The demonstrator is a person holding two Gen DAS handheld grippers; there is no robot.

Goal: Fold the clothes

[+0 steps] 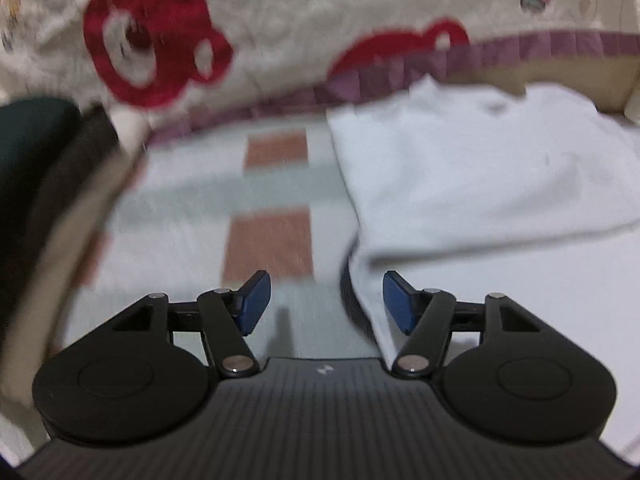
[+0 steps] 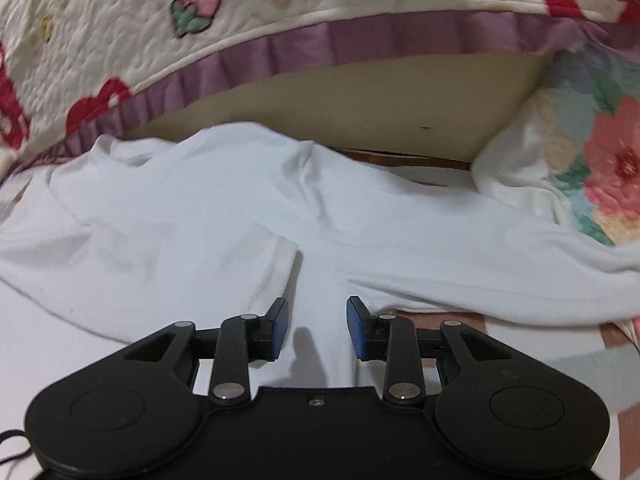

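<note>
Left gripper (image 1: 326,304): jaws well apart, nothing between the blue pads (image 1: 256,302), only bare bedsheet (image 1: 192,216) below. Clear room ahead and to its left over the checked sheet, pale blue with brown squares. Far left a dark bulky edge, too blurred to name. Ahead, the quilt (image 1: 280,20), cream with red bear prints and a purple trim band, closes off the far side. The white garment (image 1: 460,168) lies ahead and to the right of this gripper, its left folded edge running down to just beside the right pad; touching or not, cannot tell. View blurred.

Right gripper (image 2: 317,328): jaws partly apart, nothing clamped; it sits over the garment's (image 2: 180,216) near part, pads clear of the cloth. The garment is spread flat across the bed ahead of it, with a sleeve folded in left of centre, its cuff just ahead of the left pad, and another sleeve stretching right. Beyond: a beige panel (image 2: 360,96) under the quilt's (image 2: 120,20) trim. Far right, a floral quilted cover (image 2: 600,152) bounds the space.
</note>
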